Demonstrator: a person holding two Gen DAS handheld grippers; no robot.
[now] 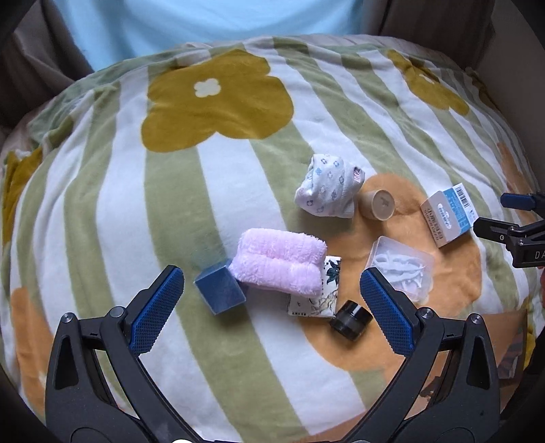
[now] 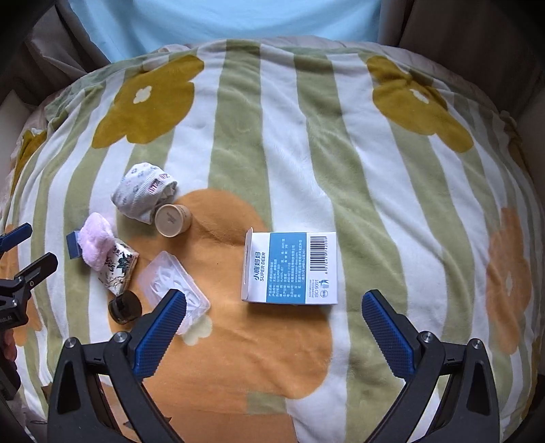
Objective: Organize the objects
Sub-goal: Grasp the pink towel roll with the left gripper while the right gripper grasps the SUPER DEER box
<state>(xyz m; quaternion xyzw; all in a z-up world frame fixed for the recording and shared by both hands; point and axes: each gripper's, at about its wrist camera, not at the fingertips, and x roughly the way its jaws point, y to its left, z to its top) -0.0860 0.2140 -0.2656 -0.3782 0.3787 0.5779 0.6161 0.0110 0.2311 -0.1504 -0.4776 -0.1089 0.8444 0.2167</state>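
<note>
Small items lie on a flowered blanket [image 1: 238,204]. My left gripper [image 1: 272,300] stands open just short of a blue cube [image 1: 220,291], a folded pink towel [image 1: 279,262], a floral packet [image 1: 316,294] and a black jar [image 1: 349,320]. Farther off are patterned socks [image 1: 328,185], a tan cup [image 1: 379,204] on its side and a clear plastic case [image 1: 402,265]. My right gripper [image 2: 274,322] is open, close in front of a white-and-blue box [image 2: 289,267]. The clear plastic case [image 2: 175,283] lies by its left finger.
A light blue surface [image 2: 221,20] rises behind the blanket's far edge, with dark furniture sides at both corners. The far half of the blanket [image 2: 306,136] holds no items. Each gripper shows at the edge of the other's view.
</note>
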